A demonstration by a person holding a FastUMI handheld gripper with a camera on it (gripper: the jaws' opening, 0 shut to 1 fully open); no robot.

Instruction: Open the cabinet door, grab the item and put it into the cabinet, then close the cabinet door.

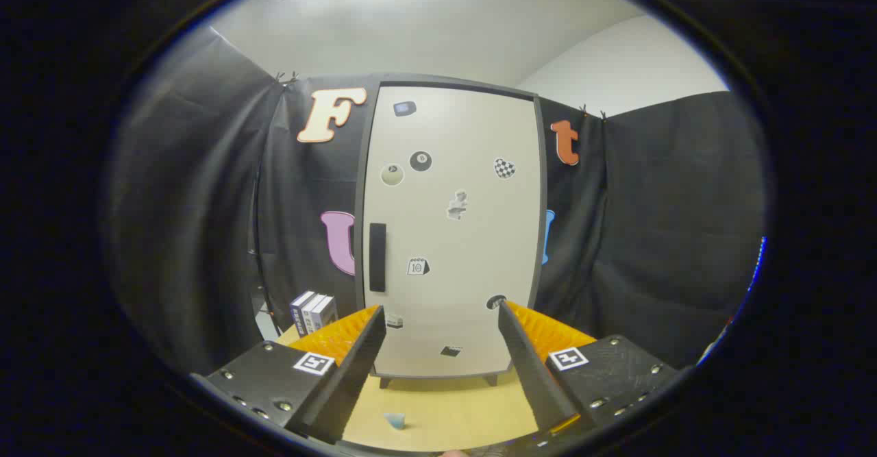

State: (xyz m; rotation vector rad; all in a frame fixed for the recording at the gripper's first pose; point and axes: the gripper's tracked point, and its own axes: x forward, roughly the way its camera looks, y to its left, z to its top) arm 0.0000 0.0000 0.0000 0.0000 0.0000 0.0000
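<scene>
A: Item (394,420), small and pale, is seen on the desk (445,409) between the spread, empty jaws of the gripper (438,320).

B: Beyond, the cabinet door (455,231) is shut; its handle (377,257) could be missed sideways.

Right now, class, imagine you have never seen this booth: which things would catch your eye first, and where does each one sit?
The tall pale cabinet stands shut straight beyond the open gripper, its door dotted with small stickers and a dark handle at its left edge. Some boxes stand upright to the cabinet's left. A small pale blue item lies on the wooden table between the fingers.
</scene>
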